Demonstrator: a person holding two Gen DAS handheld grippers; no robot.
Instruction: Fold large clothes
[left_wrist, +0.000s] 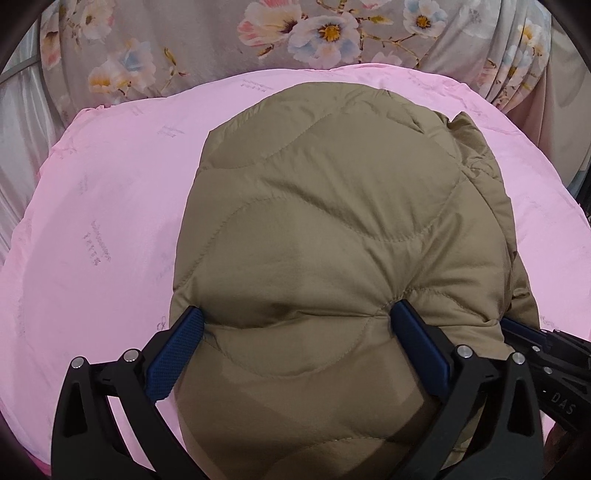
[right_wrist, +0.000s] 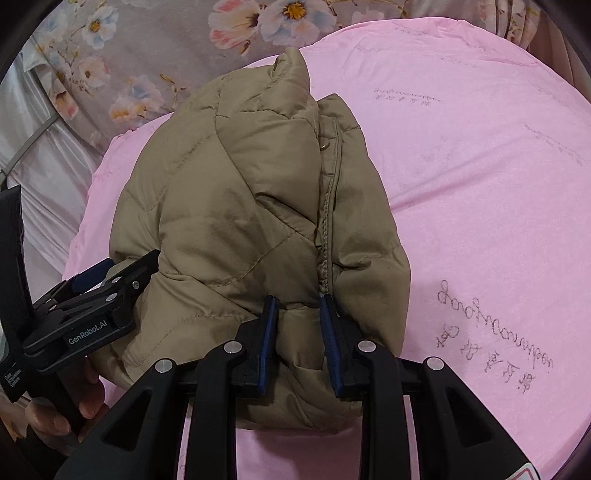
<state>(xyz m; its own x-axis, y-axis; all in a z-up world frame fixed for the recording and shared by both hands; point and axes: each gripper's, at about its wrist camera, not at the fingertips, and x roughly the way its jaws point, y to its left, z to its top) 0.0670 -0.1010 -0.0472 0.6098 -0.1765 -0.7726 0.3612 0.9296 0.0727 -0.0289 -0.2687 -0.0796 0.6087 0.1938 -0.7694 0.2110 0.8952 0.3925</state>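
1. Jacket (left_wrist: 325, 229) — an olive quilted puffer, already doubled into a thick bundle — lies on the pink bedspread (left_wrist: 92, 229) of a bed, with a floral quilt (left_wrist: 207, 40) bunched at the far edge; in the right wrist view its collar stands at the far end and a snap placket runs down toward the camera.
2. Left gripper (left_wrist: 295, 321) is spread wide around the near end of the bundle, its blue pads set against both flanks and denting the padding; right gripper (right_wrist: 298, 310) sits just beside it, jaws narrowed and pinching a ridge of fabric at the near edge by the placket.
3. Step in hand, as I judge it: the near end is held by both grippers for another fold over toward the collar — or for pressing the bundle flat; the fold looks well advanced.
4. Next move calls for lifting both grips together and evenly; puffy filling will spring back and may slip.
5. Writing: "GenRobot.AI" on the left gripper's body; "DAS" on the right gripper's body; faint cursive script and characters repeat on the bedspread, not legible.
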